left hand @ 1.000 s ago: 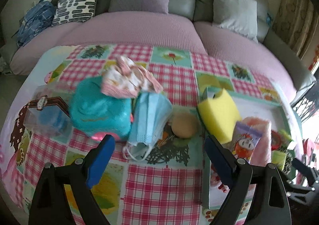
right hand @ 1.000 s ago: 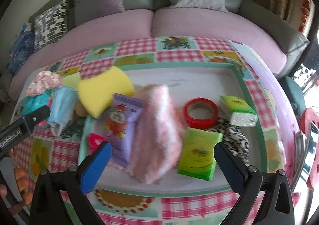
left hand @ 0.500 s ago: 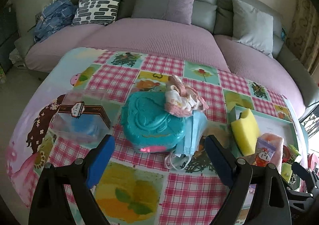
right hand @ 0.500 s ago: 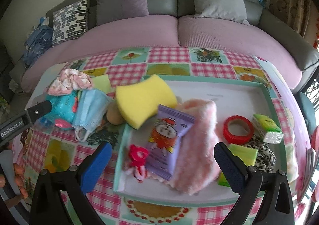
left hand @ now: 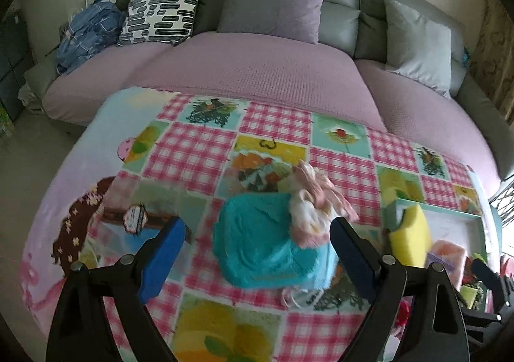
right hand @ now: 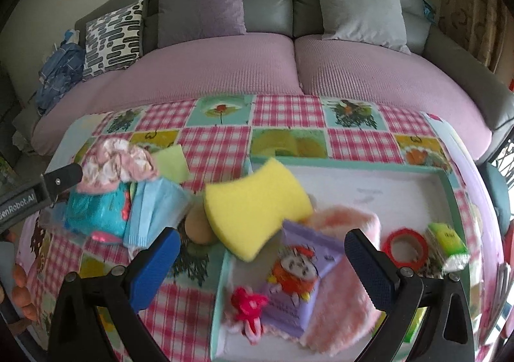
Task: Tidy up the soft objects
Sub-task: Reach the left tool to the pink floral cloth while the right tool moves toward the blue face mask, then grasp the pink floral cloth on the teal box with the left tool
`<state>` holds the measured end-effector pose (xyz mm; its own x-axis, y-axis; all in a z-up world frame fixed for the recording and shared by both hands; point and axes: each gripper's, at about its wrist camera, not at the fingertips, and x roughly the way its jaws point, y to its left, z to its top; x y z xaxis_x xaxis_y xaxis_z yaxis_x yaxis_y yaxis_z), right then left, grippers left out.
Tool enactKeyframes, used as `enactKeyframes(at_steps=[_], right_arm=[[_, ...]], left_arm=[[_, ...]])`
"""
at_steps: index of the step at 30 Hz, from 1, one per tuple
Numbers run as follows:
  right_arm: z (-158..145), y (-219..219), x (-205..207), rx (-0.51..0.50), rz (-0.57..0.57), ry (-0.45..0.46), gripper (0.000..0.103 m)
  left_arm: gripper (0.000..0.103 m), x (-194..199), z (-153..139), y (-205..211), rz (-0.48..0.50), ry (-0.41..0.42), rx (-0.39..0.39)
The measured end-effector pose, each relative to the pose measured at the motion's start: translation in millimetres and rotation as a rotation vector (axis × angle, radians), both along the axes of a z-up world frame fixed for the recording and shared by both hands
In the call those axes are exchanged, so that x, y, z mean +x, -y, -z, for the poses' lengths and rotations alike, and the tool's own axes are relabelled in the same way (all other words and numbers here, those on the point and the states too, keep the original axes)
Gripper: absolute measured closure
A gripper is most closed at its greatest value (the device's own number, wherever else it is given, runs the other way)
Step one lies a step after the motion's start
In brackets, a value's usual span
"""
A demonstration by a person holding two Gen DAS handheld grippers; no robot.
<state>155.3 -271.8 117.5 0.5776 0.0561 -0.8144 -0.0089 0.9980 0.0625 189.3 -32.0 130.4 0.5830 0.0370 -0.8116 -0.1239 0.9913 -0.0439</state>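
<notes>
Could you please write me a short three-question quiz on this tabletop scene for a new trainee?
1. True or false: the yellow sponge lies wholly inside the tray.
2. Which sits on the teal box? A) red tape ring B) pink crumpled cloth C) purple packet
3. Fill in: both hand-held grippers, left and right, hold ____.

Key: 1 false, it overhangs the tray's left edge; 2 B; 3 nothing, both are open.
</notes>
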Motion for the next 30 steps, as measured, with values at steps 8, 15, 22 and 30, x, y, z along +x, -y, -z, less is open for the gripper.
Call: enactKeyframes(at_steps=[8, 15, 22, 30], right_arm=[[4.5, -13.1, 34.2, -0.026, -0.017, 0.011, 0.000], [30.1, -20.5, 54.0, -0.104, -0.012, -0.032, 0.000], [44.4, -4.9, 52.4, -0.125, 0.022, -0.067, 0.000], [51.0, 15.7, 50.6, -0.168, 0.073, -0.101, 0.000]], left_arm=[[0.012, 25.1, 8.4, 1.1, 0.008, 0.011, -0.034], [0.015, 30.6, 23.6, 5.0, 0.017, -0.019, -0.076], [0.015, 30.5, 25.2, 7.7, 0.026, -0.012, -0.080], [0.016, 32.1, 28.4, 11.9, 0.032, -0.017, -0.051]])
